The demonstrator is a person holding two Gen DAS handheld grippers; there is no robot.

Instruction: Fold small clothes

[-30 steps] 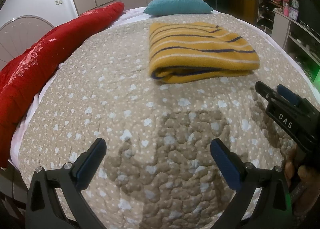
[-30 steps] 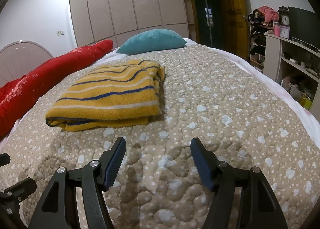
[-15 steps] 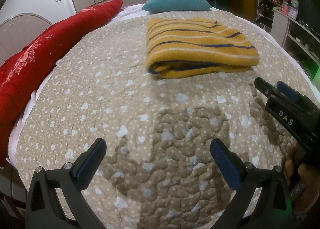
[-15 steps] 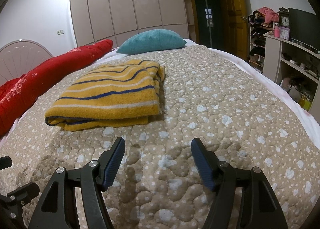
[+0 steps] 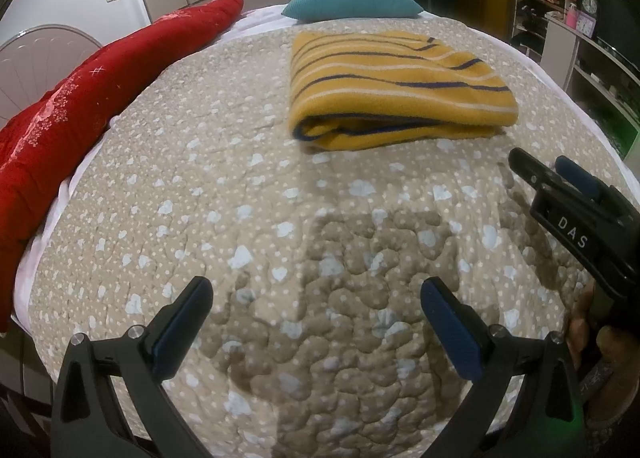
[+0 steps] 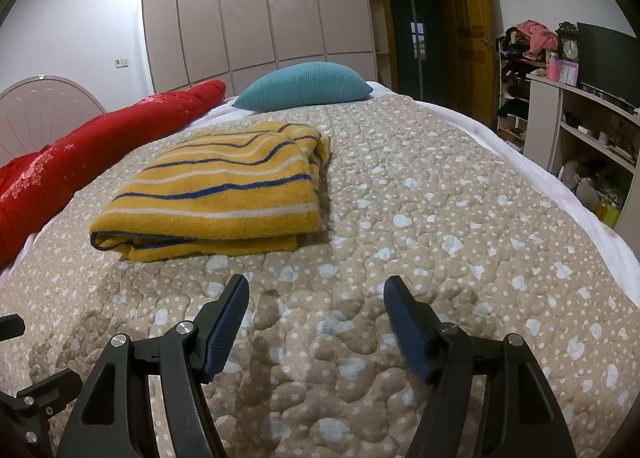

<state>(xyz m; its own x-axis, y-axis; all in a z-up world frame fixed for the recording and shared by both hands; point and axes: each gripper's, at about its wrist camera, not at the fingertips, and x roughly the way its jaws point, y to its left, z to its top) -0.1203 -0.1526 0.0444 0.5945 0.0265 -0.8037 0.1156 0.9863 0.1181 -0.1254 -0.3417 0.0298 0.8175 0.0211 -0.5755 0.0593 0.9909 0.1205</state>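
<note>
folded towel (image 5: 396, 92) laid on the bed (image 5: 248, 194), grippers held clear.
left gripper (image 5: 316, 322) and right gripper (image 6: 316, 322) are seen with fingers spread, nothing pinched.

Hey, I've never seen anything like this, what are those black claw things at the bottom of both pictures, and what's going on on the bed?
They are two hand-held grippers, one in each of a person's hands, each carrying a wide-angle camera that looks out along its two fingers. One picture comes from the left gripper, the other from the right gripper; the right one also shows at the edge of the left view. Both are open and hold nothing. On the quilted bedspread lies a folded yellow striped garment, with a teal pillow behind it and a red blanket along one side.
</note>
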